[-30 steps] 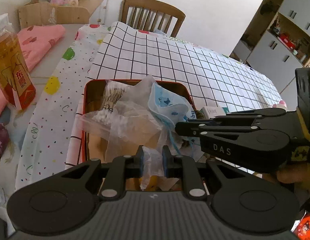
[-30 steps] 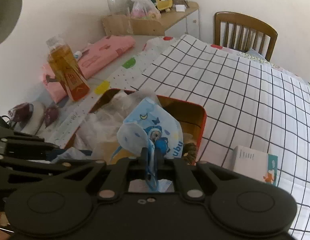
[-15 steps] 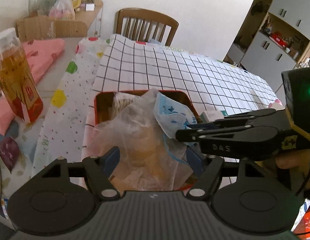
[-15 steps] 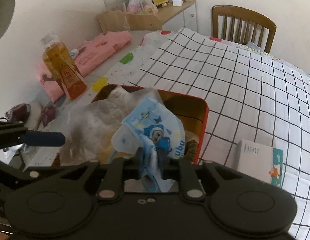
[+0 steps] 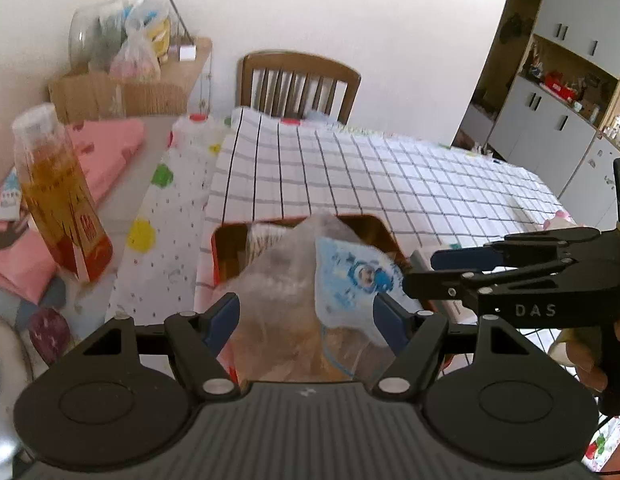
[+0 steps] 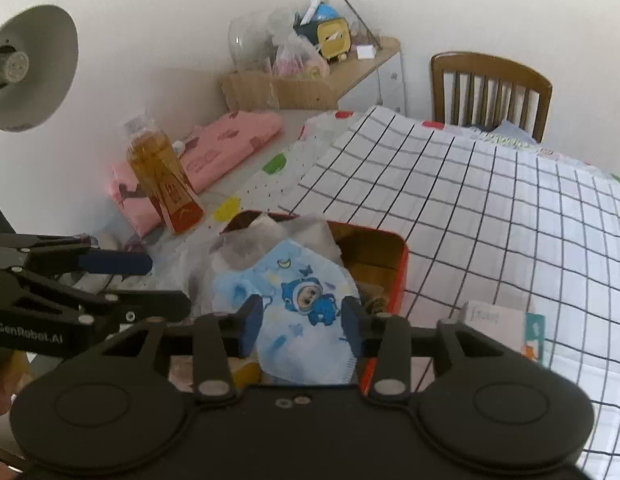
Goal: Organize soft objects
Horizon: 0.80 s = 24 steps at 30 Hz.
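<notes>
Letting go over the red tin [image 6: 398, 268], I open my right gripper [image 6: 301, 320] around the blue printed mask [image 6: 305, 304] (left gripper [image 5: 305, 320] already spread, clear bag [image 5: 277, 276] between its fingers), both resting in it.

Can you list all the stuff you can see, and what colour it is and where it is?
tin: one, red, on the checked cloth.
mask: one, blue cartoon print, on top in the tin.
plastic bag: one, clear, in the tin.
bottle: one, amber drink, left of the tin.
small box: one, white, right of the tin.
pink cloth: one, behind the bottle.
chair: one, brown, far end.
lamp: one, grey, upper left.
left hand-held gripper: black, open.
right hand-held gripper: black, opening, mask between its jaws.
</notes>
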Each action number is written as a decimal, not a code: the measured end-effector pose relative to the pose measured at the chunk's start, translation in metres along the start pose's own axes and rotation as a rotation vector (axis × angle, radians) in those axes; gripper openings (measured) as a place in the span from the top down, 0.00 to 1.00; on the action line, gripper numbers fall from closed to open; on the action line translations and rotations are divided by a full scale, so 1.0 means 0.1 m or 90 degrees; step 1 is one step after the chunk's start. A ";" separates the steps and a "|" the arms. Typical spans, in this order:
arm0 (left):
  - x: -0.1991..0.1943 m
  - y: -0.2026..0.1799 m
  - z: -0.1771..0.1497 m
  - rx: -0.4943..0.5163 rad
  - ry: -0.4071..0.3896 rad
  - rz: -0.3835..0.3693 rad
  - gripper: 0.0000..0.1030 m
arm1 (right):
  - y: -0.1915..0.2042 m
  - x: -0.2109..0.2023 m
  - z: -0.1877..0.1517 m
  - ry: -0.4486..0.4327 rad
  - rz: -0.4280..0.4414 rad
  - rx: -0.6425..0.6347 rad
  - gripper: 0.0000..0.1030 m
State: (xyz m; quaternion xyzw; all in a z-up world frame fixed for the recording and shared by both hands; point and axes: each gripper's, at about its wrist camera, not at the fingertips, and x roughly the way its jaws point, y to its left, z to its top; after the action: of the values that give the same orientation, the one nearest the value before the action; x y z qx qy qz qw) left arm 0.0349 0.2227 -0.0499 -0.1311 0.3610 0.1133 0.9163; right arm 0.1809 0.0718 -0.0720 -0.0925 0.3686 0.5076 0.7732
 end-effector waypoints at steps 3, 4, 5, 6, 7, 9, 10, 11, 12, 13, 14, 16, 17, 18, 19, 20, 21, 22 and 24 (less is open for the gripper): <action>-0.07 -0.08 0.02 0.015 -0.018 0.003 0.26 | 0.01 -0.13 -0.02 -0.017 -0.001 -0.004 0.52; -0.10 -0.11 0.03 0.017 -0.025 0.004 0.26 | 0.01 -0.17 -0.03 -0.022 -0.003 -0.007 0.51; -0.13 -0.14 0.03 0.019 -0.030 0.004 0.26 | 0.02 -0.22 -0.05 -0.029 -0.005 -0.011 0.50; -0.15 -0.18 0.03 0.022 -0.036 0.003 0.26 | 0.02 -0.26 -0.06 -0.034 -0.006 -0.014 0.48; -0.17 -0.22 0.04 0.024 -0.040 0.004 0.26 | 0.02 -0.32 -0.07 -0.042 -0.007 -0.019 0.48; -0.20 -0.32 0.04 0.029 -0.048 0.005 0.24 | 0.00 -0.42 -0.10 -0.055 -0.007 -0.025 0.44; -0.22 -0.37 0.03 0.030 -0.052 0.002 0.19 | -0.01 -0.49 -0.12 -0.062 -0.006 -0.026 0.44; -0.22 -0.41 0.03 0.029 -0.055 -0.003 0.18 | -0.03 -0.55 -0.15 -0.068 -0.007 -0.026 0.43; -0.24 -0.46 0.02 0.028 -0.060 -0.009 0.18 | -0.06 -0.61 -0.17 -0.073 -0.007 -0.026 0.41; -0.25 -0.52 0.01 0.025 -0.064 -0.011 0.18 | -0.09 -0.67 -0.20 -0.076 -0.007 -0.026 0.41; -0.27 -0.57 0.00 0.025 -0.067 -0.011 0.18 | -0.11 -0.73 -0.23 -0.079 -0.009 -0.029 0.40; -0.29 -0.70 -0.03 0.027 -0.072 -0.015 0.18 | -0.17 -0.87 -0.29 -0.090 -0.014 -0.033 0.38; -0.31 -0.76 -0.04 0.028 -0.074 -0.016 0.17 | -0.20 -0.94 -0.31 -0.093 -0.014 -0.032 0.37; -0.32 -0.84 -0.05 0.032 -0.076 -0.017 0.17 | -0.23 -1.00 -0.33 -0.097 -0.014 -0.030 0.36; -0.33 -0.90 -0.05 0.034 -0.078 -0.017 0.17 | -0.27 -1.07 -0.36 -0.102 -0.015 -0.029 0.34; -0.34 -0.96 -0.06 0.034 -0.081 -0.018 0.16 | -0.30 -1.13 -0.38 -0.107 -0.016 -0.029 0.31; -0.36 -1.04 -0.07 0.033 -0.087 -0.016 0.13 | -0.32 -1.19 -0.40 -0.113 -0.018 -0.030 0.29; -0.38 -1.11 -0.08 0.033 -0.095 -0.007 0.09 | -0.34 -1.24 -0.42 -0.118 -0.020 -0.032 0.28; -0.42 -1.25 -0.10 0.036 -0.112 0.017 0.05 | -0.39 -1.34 -0.47 -0.127 -0.021 -0.030 0.24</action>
State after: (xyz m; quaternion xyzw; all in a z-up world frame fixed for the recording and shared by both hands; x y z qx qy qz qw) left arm 0.0367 0.0974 -0.0079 -0.0899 0.2835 0.1260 0.9464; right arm 0.1631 -0.0668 -0.0249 -0.0659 0.2761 0.5102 0.8119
